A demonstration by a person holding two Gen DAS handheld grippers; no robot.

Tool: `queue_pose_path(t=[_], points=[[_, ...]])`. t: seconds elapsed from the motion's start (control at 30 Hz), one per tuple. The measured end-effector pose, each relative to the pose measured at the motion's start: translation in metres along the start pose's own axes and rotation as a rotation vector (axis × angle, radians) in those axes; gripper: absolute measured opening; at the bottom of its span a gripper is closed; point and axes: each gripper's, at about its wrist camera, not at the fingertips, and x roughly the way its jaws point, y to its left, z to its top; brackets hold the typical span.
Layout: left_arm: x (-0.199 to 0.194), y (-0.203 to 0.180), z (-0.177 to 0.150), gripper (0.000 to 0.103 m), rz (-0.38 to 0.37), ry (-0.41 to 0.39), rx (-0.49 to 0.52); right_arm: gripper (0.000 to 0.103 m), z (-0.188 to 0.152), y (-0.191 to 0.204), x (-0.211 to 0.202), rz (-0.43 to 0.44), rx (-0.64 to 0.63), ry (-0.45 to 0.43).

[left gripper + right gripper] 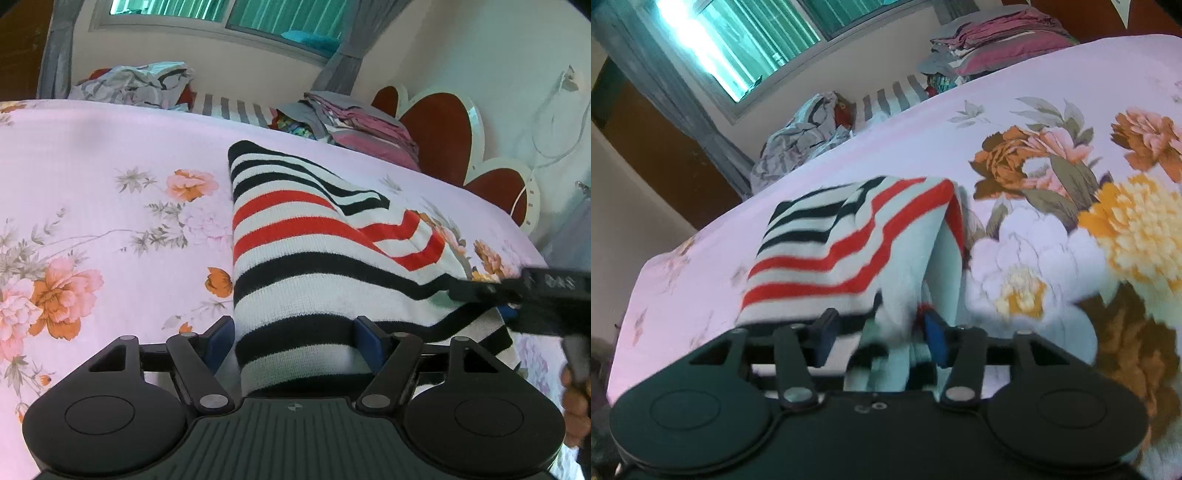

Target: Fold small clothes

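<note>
Between the pads of our left gripper (293, 341) lay the near end of the striped sweater (295, 236), a white knit with black and red bands. The blue pads stood apart on either side of the cloth; the right pad sat against the knit, the left one beside its edge, and we could not tell whether they pressed on it. From there the sweater ran straight ahead of that gripper across the floral bedsheet (92, 177), with one sleeve folded over its right side.

To the right of the left gripper, our right gripper (877, 332) reached in at the sweater's right edge, with part of a hand (574, 398) visible behind it. In its own blurred view a bunched fold of white cloth hung between its blue pads, which were parted; whether they gripped it we could not make out. The folded sweater lay just ahead and to the left of it, large printed flowers on the sheet to its right.

Farther off, past the sheet's far edge, we saw a crumpled grey cloth (136, 86) to the left and a stack of folded clothes (362, 125) to the right. Beyond them stood a window (229, 14) with grey curtains (55, 48).
</note>
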Motion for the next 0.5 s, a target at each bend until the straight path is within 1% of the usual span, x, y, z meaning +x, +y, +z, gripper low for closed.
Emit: queue_pose_path(t=[0.1, 0.17, 0.23, 0.3, 0.37, 0.43, 0.47, 0.5], points=[[0.001, 0.002, 0.000, 0.070, -0.004, 0.010, 0.007, 0.050, -0.011, -0.003, -0.012, 0.007, 0.013, 0.018], [0.001, 0.004, 0.000, 0.071, -0.006, 0.017, 0.009, 0.048, -0.019, -0.005, -0.016, 0.005, 0.016, 0.033], [0.002, 0.005, 0.001, 0.072, -0.008, 0.025, 0.007, 0.031, -0.029, -0.008, -0.017, -0.014, 0.010, 0.043], [0.003, 0.005, 0.002, 0.072, -0.009, 0.032, 0.004, 0.025, -0.036, -0.012, -0.019, -0.015, 0.023, 0.038], [0.003, 0.005, 0.002, 0.072, -0.005, 0.036, 0.008, 0.021, -0.040, -0.017, -0.020, 0.001, 0.056, 0.046], [0.002, 0.004, 0.003, 0.072, 0.000, 0.041, 0.012, 0.018, -0.041, -0.023, -0.024, 0.036, 0.098, 0.038], [0.002, 0.003, 0.003, 0.072, 0.000, 0.043, 0.016, 0.017, -0.042, -0.027, -0.026, 0.041, 0.116, 0.032], [0.003, 0.002, 0.002, 0.072, -0.002, 0.047, 0.020, 0.017, -0.044, -0.033, -0.023, 0.025, 0.132, 0.042]])
